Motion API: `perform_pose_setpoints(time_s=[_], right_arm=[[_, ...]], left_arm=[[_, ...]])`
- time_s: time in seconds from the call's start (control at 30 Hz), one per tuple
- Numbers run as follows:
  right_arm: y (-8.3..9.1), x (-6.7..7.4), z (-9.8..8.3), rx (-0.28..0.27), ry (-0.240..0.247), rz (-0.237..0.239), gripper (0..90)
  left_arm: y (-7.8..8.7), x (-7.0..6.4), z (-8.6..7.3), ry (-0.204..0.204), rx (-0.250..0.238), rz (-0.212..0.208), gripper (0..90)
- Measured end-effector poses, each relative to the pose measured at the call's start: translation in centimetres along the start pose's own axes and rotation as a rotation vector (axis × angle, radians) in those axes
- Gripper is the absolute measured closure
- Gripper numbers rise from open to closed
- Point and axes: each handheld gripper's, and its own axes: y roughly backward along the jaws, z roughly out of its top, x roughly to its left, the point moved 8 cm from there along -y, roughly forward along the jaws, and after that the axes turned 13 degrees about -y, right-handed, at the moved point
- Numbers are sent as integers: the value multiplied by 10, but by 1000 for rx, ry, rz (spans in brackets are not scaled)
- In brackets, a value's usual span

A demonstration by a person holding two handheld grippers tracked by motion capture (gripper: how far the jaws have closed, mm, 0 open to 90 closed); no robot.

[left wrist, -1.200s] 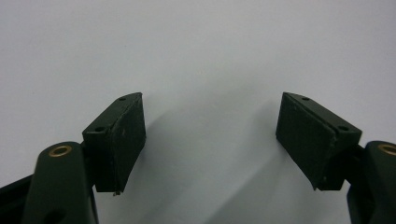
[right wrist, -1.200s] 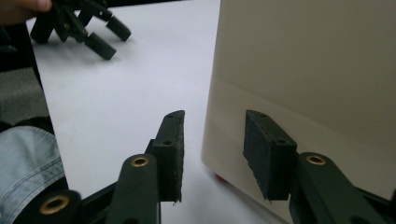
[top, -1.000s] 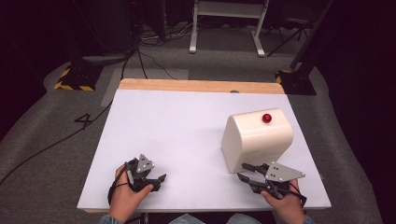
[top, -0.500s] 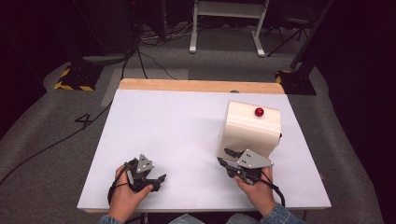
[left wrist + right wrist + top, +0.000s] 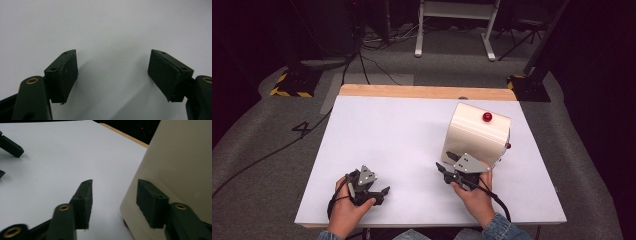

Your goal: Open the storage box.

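Observation:
A cream box [image 5: 474, 135] with a red knob [image 5: 487, 117] on top stands on the right half of the white table [image 5: 402, 135]. My right gripper [image 5: 446, 161] sits at the box's near left corner. In the right gripper view its jaws [image 5: 115, 182] stand apart and have just been opening; the box [image 5: 180, 165] wall lies behind the right pad [image 5: 150, 205], and nothing is pinched. My left gripper [image 5: 383, 195] rests near the table's front left. In the left gripper view it [image 5: 113, 52] is open over bare table.
A small red button [image 5: 508, 146] shows on the box's right side. A wooden strip [image 5: 422, 91] runs along the table's far edge. Beyond it are grey floor, cables and stand legs [image 5: 452, 30]. The left gripper's jaw tips [image 5: 10, 146] appear far off in the right gripper view.
The right hand slid left along the box's near face to its left corner, and its jaws have spread. The box shifted slightly away and left. The left hand stayed put.

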Motion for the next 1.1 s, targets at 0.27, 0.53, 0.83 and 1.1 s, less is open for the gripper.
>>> perform_pose_setpoints(time_s=[0.27, 0.53, 0.83, 1.1], right_arm=[[41, 11, 9, 2, -15, 143, 417], [121, 0, 46, -57, 10, 231, 453], [181, -68, 92, -134, 29, 142, 453], [170, -171, 95, -128, -137, -60, 420]], left_arm=[[0, 0, 0, 3, 0, -1, 244], [0, 0, 0, 4, 3, -4, 243], [0, 0, 0, 3, 2, -2, 243], [0, 1, 0, 1, 2, -3, 243]])
